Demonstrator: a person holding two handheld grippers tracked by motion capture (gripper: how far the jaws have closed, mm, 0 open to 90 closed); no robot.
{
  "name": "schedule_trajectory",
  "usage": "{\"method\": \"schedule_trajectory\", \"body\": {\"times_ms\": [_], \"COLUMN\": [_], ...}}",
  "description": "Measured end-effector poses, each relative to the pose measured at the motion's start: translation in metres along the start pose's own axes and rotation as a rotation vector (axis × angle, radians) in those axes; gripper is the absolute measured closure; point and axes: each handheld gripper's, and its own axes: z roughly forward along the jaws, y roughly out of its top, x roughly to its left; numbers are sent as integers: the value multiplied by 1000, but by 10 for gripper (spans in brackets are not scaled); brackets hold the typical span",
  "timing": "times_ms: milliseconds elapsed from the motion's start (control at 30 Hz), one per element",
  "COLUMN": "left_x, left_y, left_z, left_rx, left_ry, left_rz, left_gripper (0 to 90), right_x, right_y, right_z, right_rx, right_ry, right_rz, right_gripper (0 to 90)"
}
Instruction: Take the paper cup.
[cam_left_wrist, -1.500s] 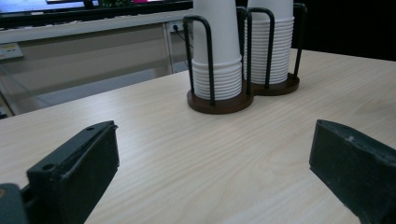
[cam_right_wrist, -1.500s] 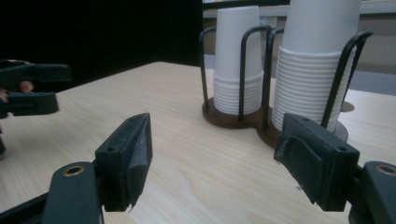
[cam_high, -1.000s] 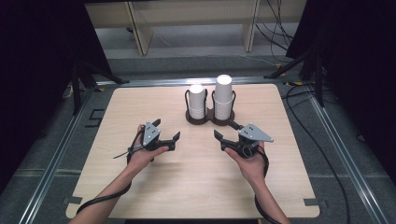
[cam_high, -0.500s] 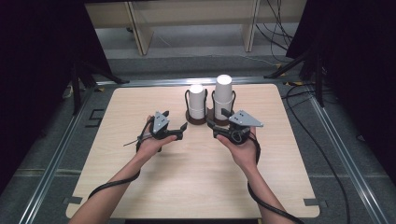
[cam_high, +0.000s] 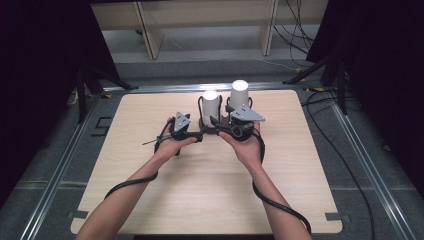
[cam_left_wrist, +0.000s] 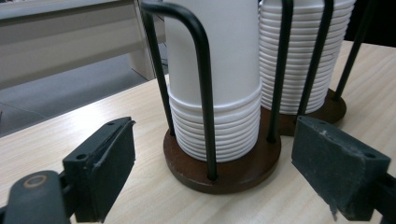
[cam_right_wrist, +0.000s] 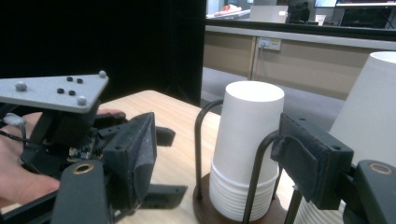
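Since both claws stand wide open with nothing between their pads, we have yet to take hold: our left claw (cam_high: 194, 134) and right claw (cam_high: 218, 128) hover just before the cup holder (cam_left_wrist: 223, 161), which sits near the middle of the bench's (cam_high: 150, 200) far edge. We judge the nearer paper cup stack (cam_left_wrist: 215, 79) light, thin-walled and easily crushed, so we would pinch its top cup gently, above the wire loops; the taller stack (cam_high: 239, 95) stands behind.
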Motion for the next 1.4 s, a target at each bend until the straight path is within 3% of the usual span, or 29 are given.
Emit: {"method": "schedule_trajectory", "body": {"times_ms": [33,100,333,633,700,800,933,1000,1200,1233,1333,1400], "left_x": [0,1,3,3,2,1,1,1,3,3,4,3], "left_y": [0,1,0,2,3,5,5,5,5,6,6,6], "left_z": [3,8,24,38,40,43,47,49,51,51,53,53], "left_rx": [1,8,32,59,66,66,77,86,91,95,90,92], "left_ry": [-4,-10,-24,-38,-36,-38,-32,-34,-32,-32,-33,-34], "left_rz": [-3,0,-15,-16,-11,-8,-3,4,-9,-10,-33,-28], "left_gripper": [131,129,140,144,144,144,144,145,145,146,146,146], "right_x": [-1,-3,-8,-14,-17,-17,-20,-20,-21,-20,-22,-21], "right_y": [1,2,4,7,10,12,15,16,18,18,19,18], "right_z": [4,8,28,44,47,51,55,57,62,64,70,72], "right_rx": [-11,-12,25,52,43,47,47,51,67,74,71,81], "right_ry": [13,-5,2,-36,-52,-34,-52,-58,-75,-70,-75,-77], "right_rz": [3,-27,-15,-20,-66,-17,-62,-46,-74,-57,-82,-62], "right_gripper": [299,299,300,304,304,305,306,306,307,306,306,306]}}
